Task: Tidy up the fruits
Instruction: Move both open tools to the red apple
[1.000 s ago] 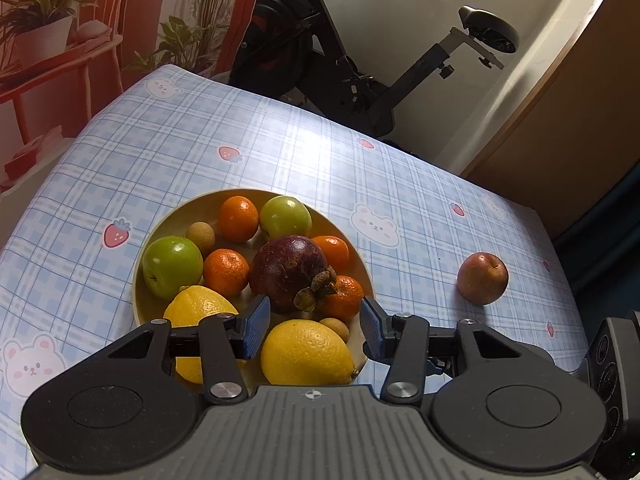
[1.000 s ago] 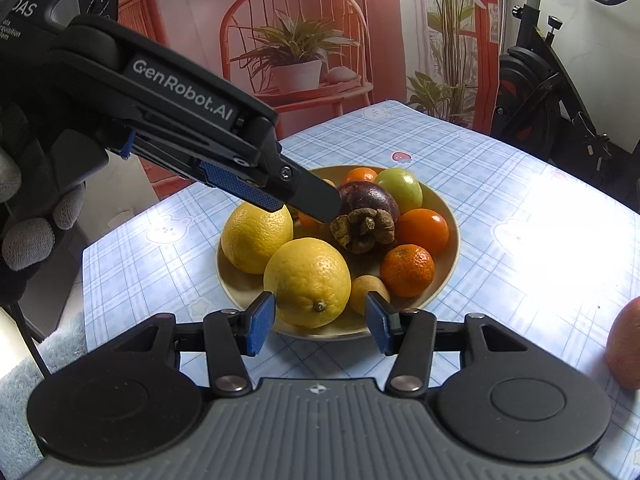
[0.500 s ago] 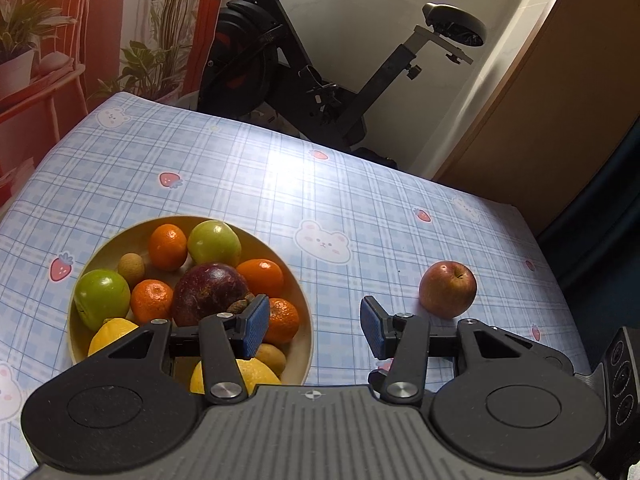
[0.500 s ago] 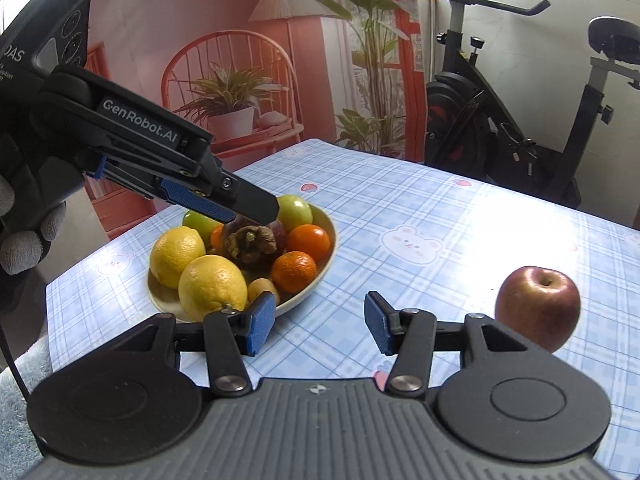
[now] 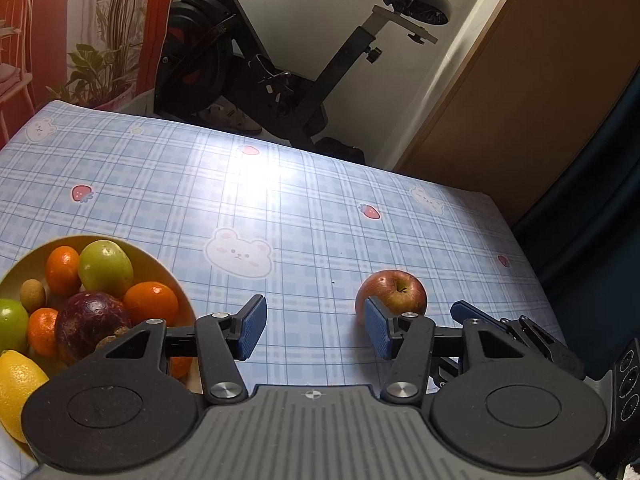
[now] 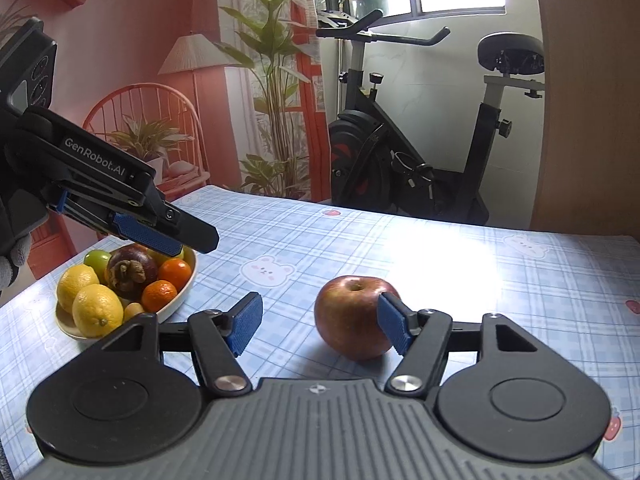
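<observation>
Apple (image 5: 394, 292) on the worktop (image 5: 280, 208) is partly hidden behind the right pad of the left claw (image 5: 314, 330), whose jaws have just opened, empty; the fruit bowl (image 5: 168, 276) is cut off at left. From the right wrist, the right claw (image 6: 320, 326) has just widened; the apple (image 6: 350, 316) lies between its pads, unpressed, one pad covering its side.
</observation>
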Motion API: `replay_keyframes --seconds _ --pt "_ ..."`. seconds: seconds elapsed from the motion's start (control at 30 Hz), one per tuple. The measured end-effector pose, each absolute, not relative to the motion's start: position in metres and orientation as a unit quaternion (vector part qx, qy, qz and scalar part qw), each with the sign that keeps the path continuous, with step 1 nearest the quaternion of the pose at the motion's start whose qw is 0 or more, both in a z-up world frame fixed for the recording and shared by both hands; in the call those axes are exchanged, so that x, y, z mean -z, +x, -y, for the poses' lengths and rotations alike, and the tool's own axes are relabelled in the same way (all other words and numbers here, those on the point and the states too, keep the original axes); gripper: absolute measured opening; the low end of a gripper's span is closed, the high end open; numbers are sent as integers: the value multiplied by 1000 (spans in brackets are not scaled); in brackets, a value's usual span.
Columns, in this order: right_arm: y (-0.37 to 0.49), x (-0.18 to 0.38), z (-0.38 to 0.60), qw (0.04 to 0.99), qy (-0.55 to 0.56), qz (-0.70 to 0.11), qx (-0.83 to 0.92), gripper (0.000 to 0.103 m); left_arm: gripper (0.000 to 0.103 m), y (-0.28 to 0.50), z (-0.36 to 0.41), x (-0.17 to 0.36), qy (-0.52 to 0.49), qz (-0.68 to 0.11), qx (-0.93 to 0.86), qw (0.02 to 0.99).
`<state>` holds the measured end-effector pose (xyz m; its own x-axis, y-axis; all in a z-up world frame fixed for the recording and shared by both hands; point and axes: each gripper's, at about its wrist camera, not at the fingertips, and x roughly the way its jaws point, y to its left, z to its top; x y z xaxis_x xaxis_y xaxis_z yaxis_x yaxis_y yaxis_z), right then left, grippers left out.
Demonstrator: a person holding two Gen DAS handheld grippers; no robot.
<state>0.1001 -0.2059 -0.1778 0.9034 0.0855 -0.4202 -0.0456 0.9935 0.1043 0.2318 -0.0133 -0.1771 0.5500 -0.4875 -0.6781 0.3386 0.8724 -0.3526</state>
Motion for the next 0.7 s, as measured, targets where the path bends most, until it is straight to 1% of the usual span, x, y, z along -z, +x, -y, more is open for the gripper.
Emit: replay_keyframes --seconds 0.03,0.17,0.3,0.47,0.7 --pt "101 180 210 975 49 -215 -29 72 57 234 19 177 -89 -412 240 874" --pt "111 194 222 973 60 -220 -25 72 57 240 34 175 -84 -412 249 872" --pt "119 204 229 972 68 -221 -32 72 65 247 46 174 -78 -408 251 874" --pt "124 206 235 970 79 -223 -48 72 67 258 61 174 -63 -411 258 872" --pt "133 211 234 963 78 -250 -70 72 67 270 81 184 -55 -437 277 854"
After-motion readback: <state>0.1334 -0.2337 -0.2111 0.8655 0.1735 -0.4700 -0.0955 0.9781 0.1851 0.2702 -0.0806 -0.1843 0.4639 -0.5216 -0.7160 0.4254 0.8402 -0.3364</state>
